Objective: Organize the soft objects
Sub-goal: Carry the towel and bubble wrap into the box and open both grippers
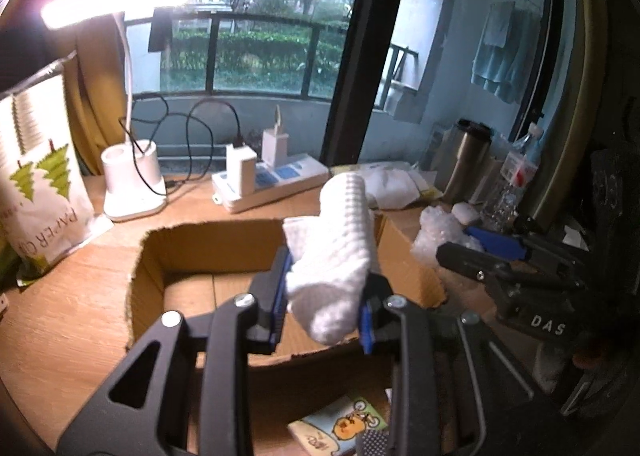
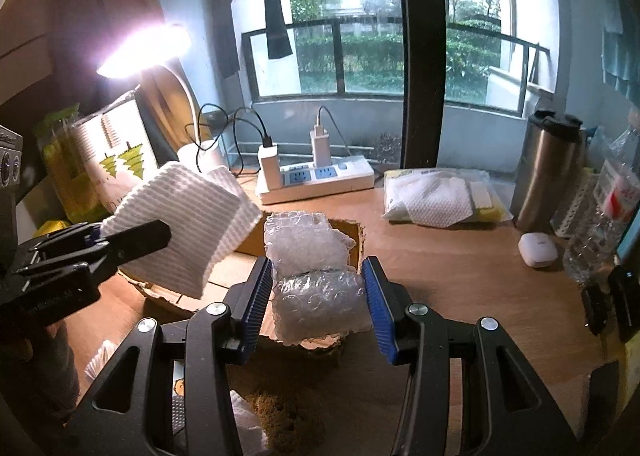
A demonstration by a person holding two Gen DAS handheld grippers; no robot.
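Note:
My left gripper is shut on a folded white ribbed cloth and holds it above the open cardboard box. The cloth also shows in the right wrist view, with the left gripper at the left. My right gripper is shut on a wad of clear bubble wrap and holds it over the box's right edge. In the left wrist view the right gripper and the bubble wrap sit right of the box.
A white power strip with chargers, a lit desk lamp and a paper-cup bag stand at the back. A tissue pack, steel tumbler, water bottle and white earbud case are at right. A brown sponge lies near.

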